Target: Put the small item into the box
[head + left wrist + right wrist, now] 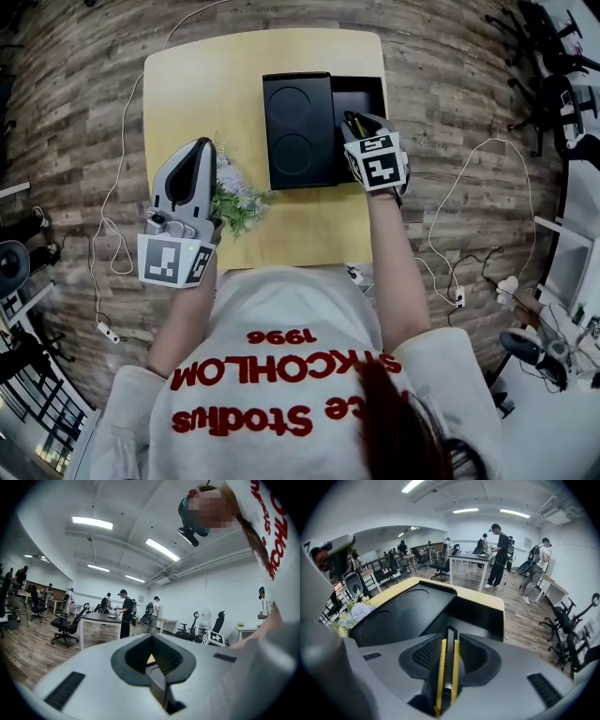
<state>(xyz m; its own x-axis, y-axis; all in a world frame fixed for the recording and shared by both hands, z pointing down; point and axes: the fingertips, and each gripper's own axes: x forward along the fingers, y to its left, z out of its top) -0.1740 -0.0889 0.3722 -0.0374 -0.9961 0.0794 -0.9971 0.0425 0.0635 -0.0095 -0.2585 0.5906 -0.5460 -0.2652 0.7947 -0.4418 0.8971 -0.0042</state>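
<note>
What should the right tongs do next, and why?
Probably lower the right tongs a little into the box before letting go. They clamp the yellow-edged item and point down over the box's opening, beside the lid. The item seems not to touch the bottom yet.

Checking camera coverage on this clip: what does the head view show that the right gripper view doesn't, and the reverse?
Only the head view: the person's white sweatshirt and right forearm. Only the right gripper view: people standing at a desk, ceiling lights. Both: the right claw shut on a black-and-yellow item, over the open black box, its lid alongside, and the flowers.
</note>
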